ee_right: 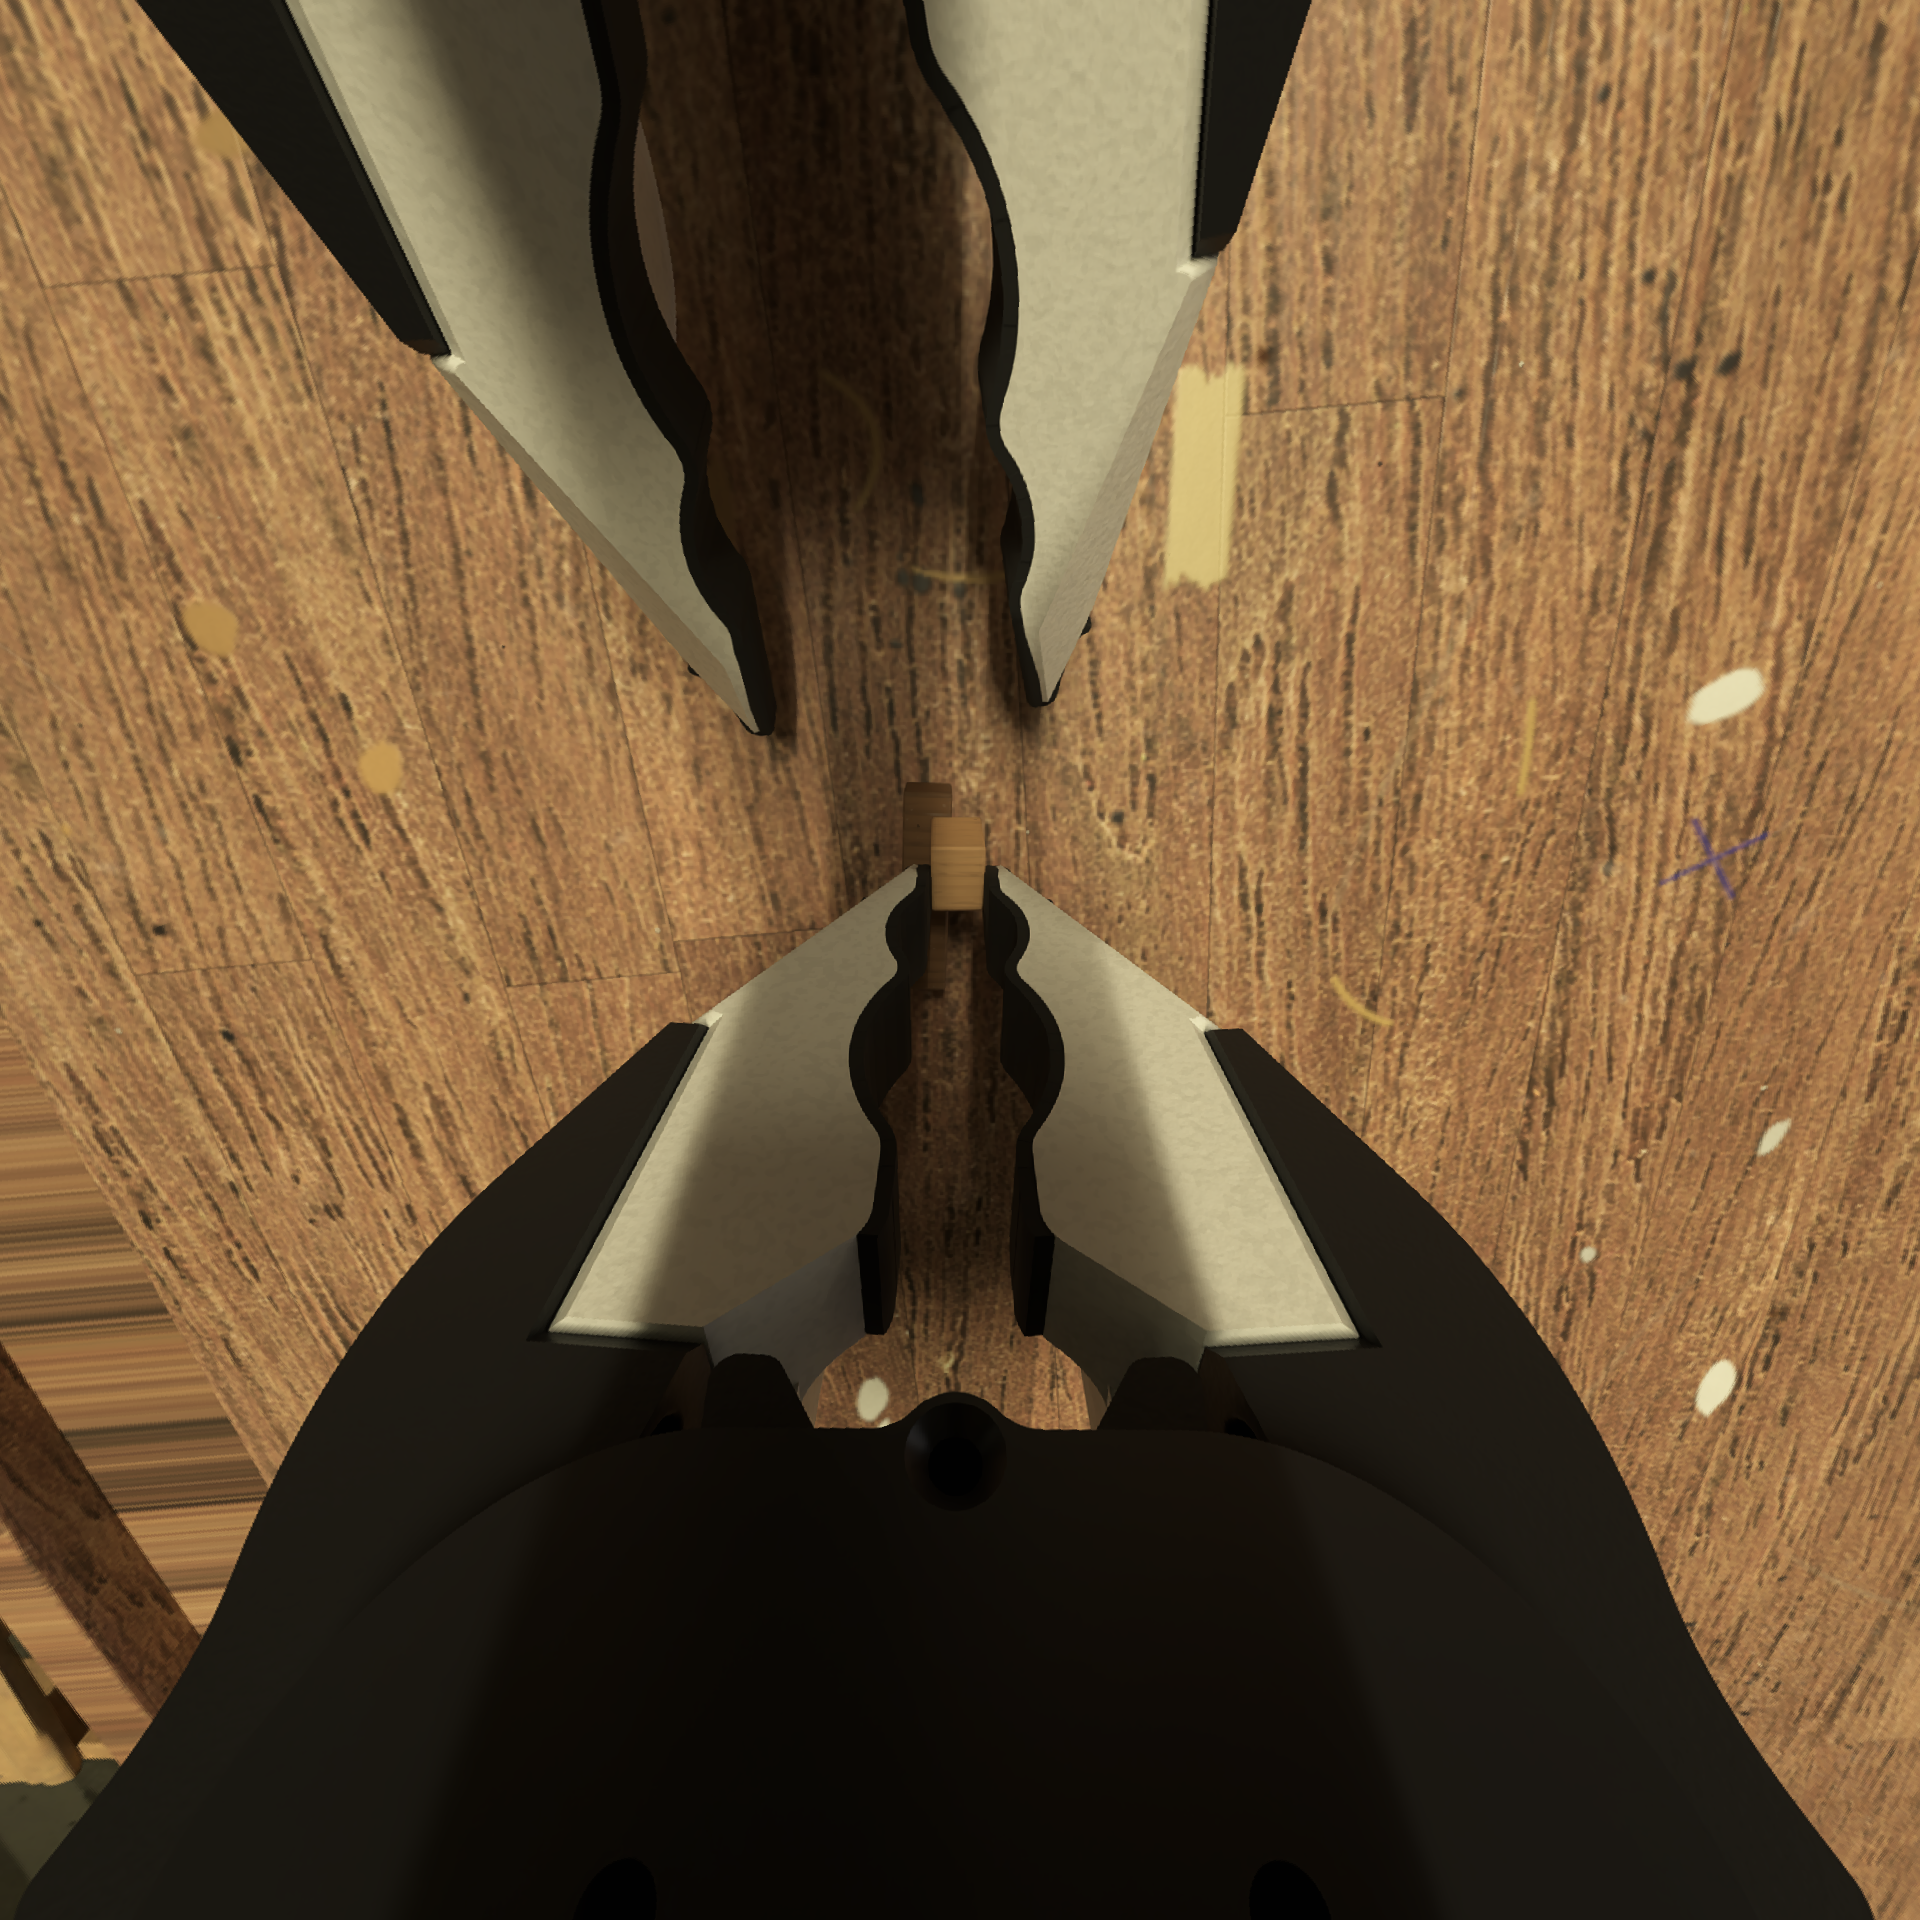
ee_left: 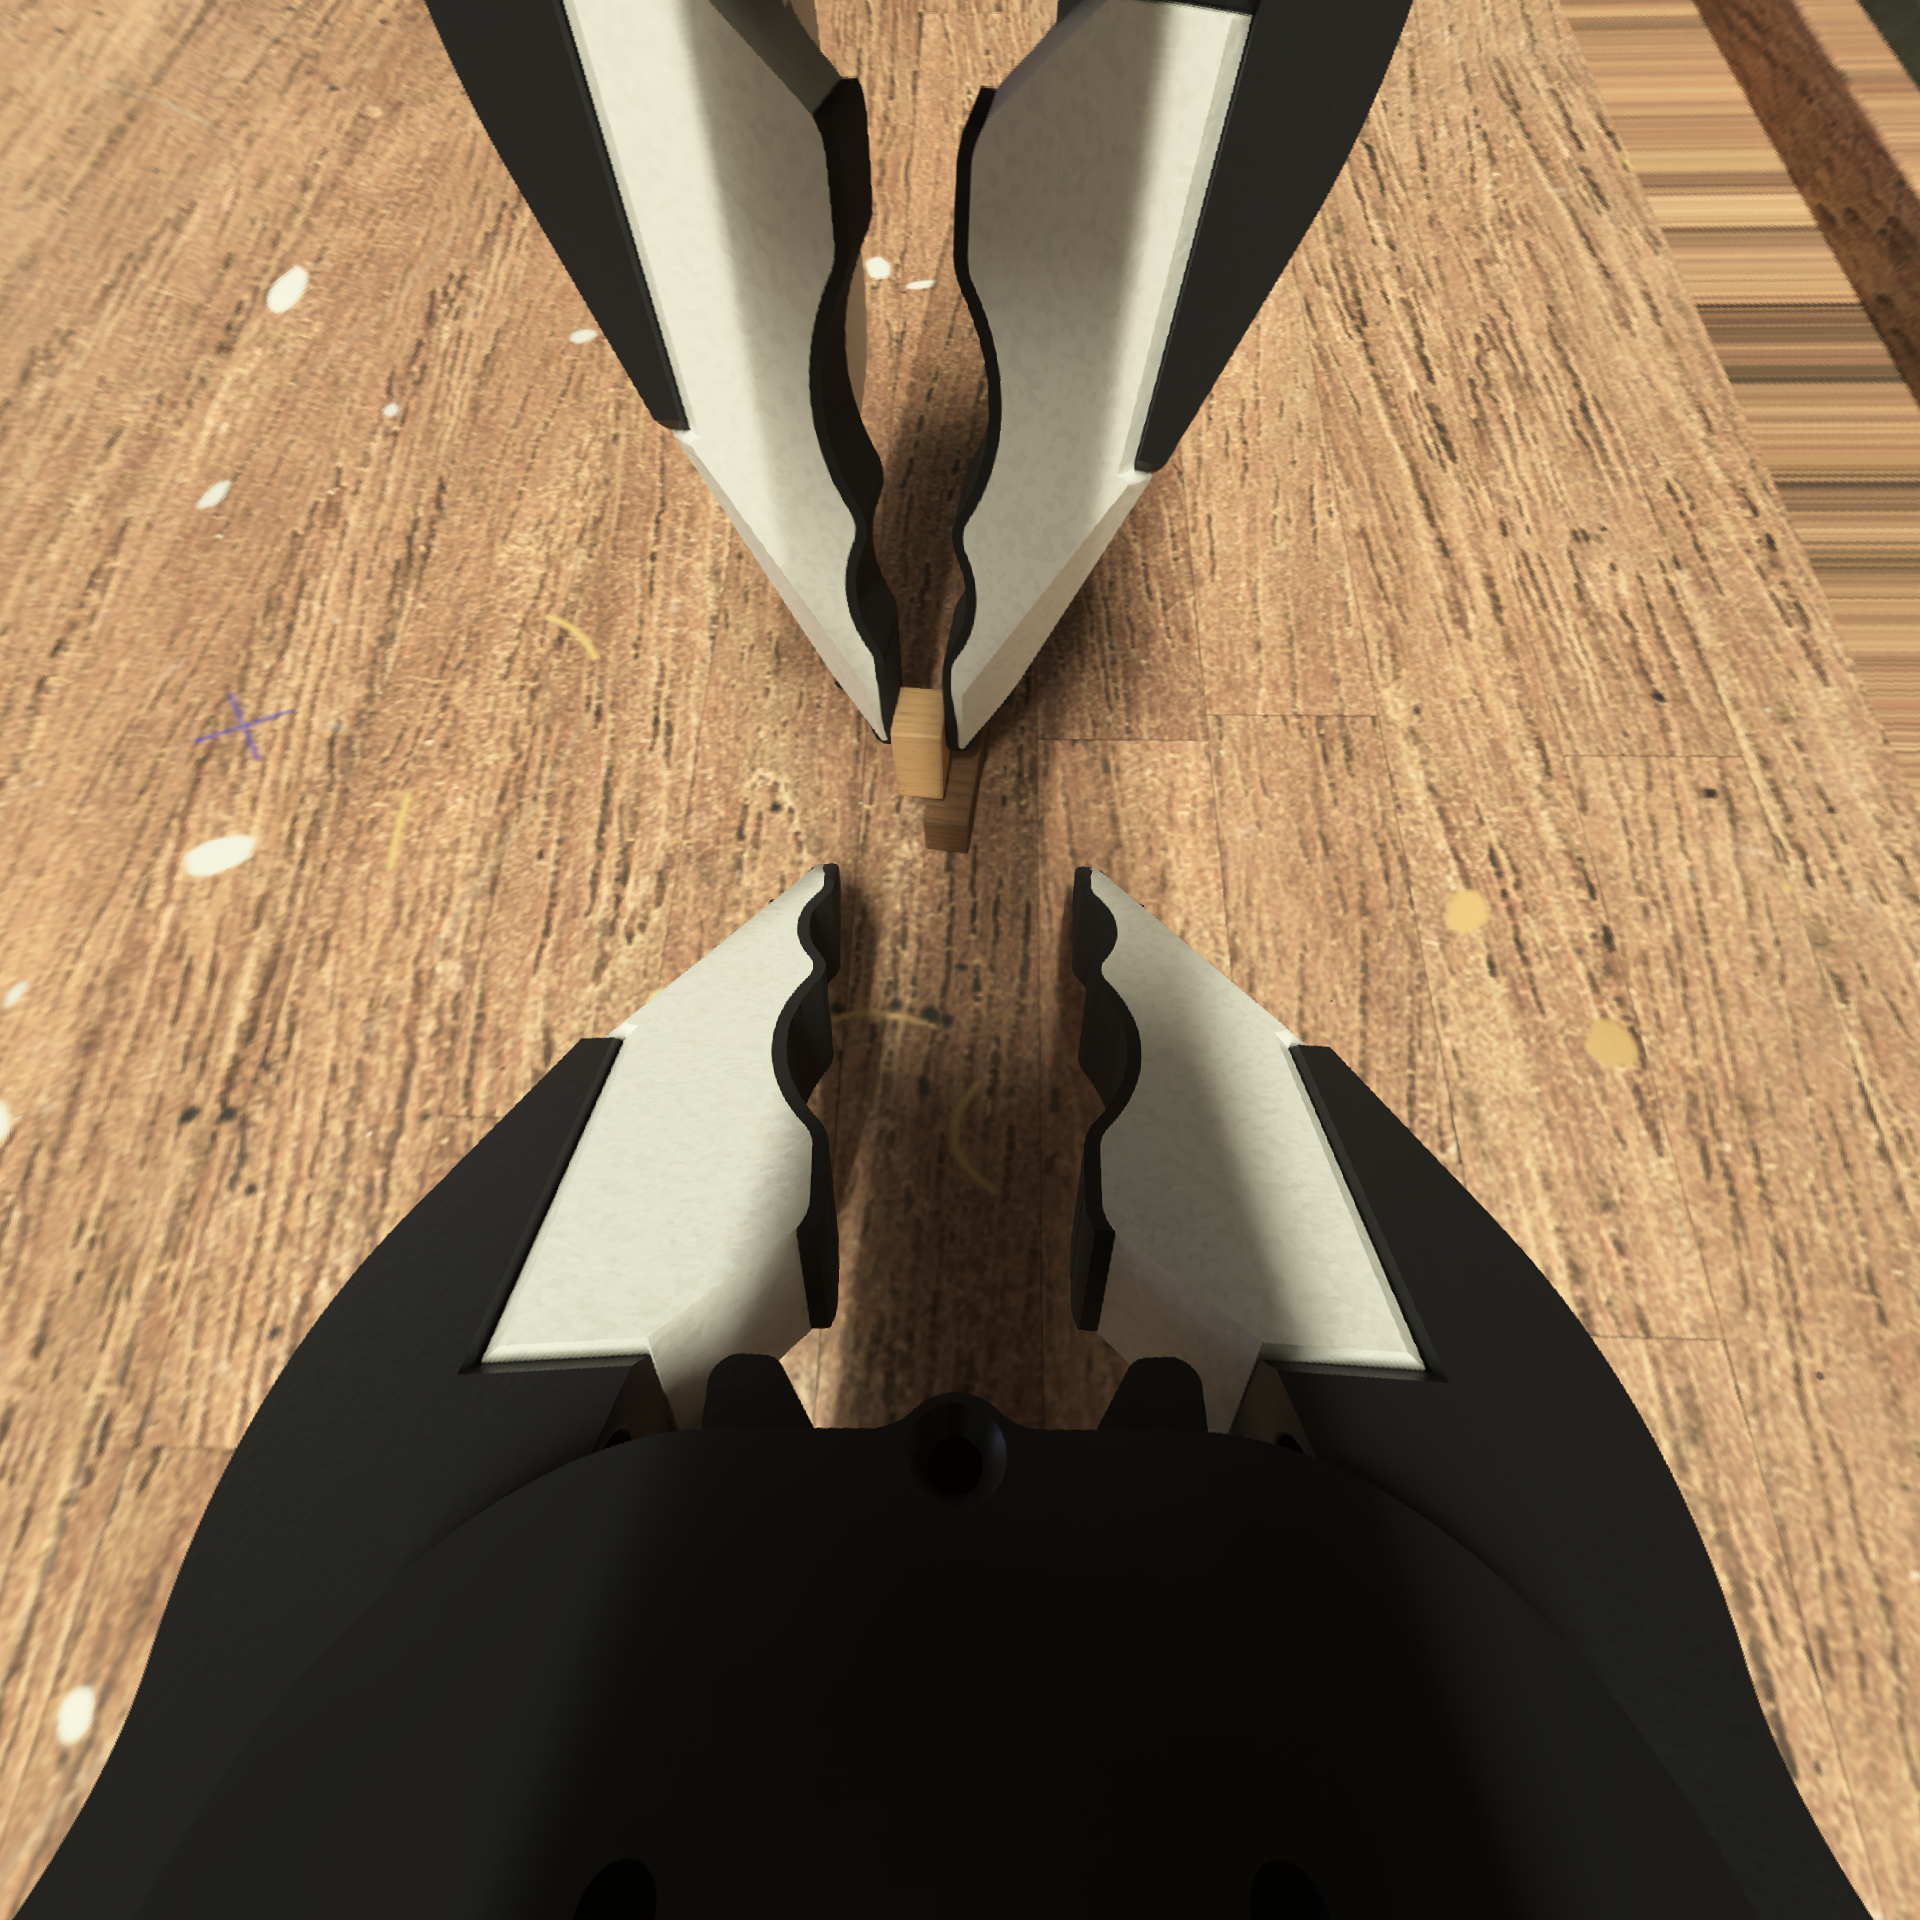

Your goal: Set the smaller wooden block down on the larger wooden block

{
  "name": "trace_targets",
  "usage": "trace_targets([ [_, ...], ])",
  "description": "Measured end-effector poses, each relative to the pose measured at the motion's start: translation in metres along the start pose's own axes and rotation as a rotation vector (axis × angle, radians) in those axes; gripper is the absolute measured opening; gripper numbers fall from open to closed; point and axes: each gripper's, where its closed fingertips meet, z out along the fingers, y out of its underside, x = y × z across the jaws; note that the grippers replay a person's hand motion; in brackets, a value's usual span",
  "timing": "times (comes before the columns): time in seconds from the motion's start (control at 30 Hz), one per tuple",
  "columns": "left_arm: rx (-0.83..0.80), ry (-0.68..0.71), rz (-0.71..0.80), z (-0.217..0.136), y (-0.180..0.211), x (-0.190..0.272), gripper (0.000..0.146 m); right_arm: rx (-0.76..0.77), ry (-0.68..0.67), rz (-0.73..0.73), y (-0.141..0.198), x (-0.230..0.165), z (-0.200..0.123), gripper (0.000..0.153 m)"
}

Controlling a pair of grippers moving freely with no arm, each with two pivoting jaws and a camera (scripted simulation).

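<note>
2 grippers are facing each other over the wooden table [ee_left: 416, 1039], tips nearly meeting. The right gripper [ee_right: 954, 883] is pinching the smaller wooden block [ee_right: 956, 862] between its fingertips, jaws clenched on it with the pale block sticking out just past the tips. In the left wrist view this same gripper is coming in from the top, and the block is showing at its tips. The left gripper [ee_left: 954, 894] is hanging with its jaws released and nothing between them, its tips near the blocks but apart from them.

The larger wooden block [ee_left: 951, 821] is lying on the table directly under and slightly beyond the held block; only a darker sliver of it is showing in either view, so its full outline cannot be made out. Whether the 2 blocks are already touching or a small gap is remaining cannot be told from these angles.

Judging by this, the placing step is in hand: the small block is being carried over its target. The next move is calling for a short, straight lowering until the block is seating flat, then a gentle opening of the right jaws without dragging it sideways, since the lower block is looking narrow.
</note>
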Motion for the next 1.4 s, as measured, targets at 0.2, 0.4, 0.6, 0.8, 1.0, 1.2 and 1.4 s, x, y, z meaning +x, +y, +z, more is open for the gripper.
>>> trace_targets([
  [0.2,-0.06,0.071,-0.053,0.011,0.007,0.009,0.05,0.033,-0.011,-0.009,0.006,-0.002,-0.001,0.009],
  [0.4,-0.058,0.124,-0.051,0.017,0.005,0.018,0.049,0.041,0.015,0.0,0.01,-0.004,-0.002,0.009],
  [0.6,-0.054,0.103,-0.069,0.011,0.008,0.012,0.048,0.013,0.039,0.013,0.011,-0.006,-0.002,0.009],
  [0.8,-0.034,0.089,-0.078,0.004,0.007,0.008,0.048,0.037,0.038,0.022,0.01,-0.006,-0.002,0.01],
  [1.0,-0.047,0.1,-0.073,0.007,0.009,0.01,0.047,0.113,0.052,0.027,0.013,-0.008,-0.006,0.014],
  [1.2,-0.055,0.109,-0.071,0.009,0.011,0.012,0.046,0.199,0.114,0.018,0.013,-0.004,-0.008,0.012],
  [1.4,-0.055,0.119,-0.071,0.009,0.011,0.013,0.046,0.274,0.112,-0.002,0.008,-0.004,-0.009,0.012],
])
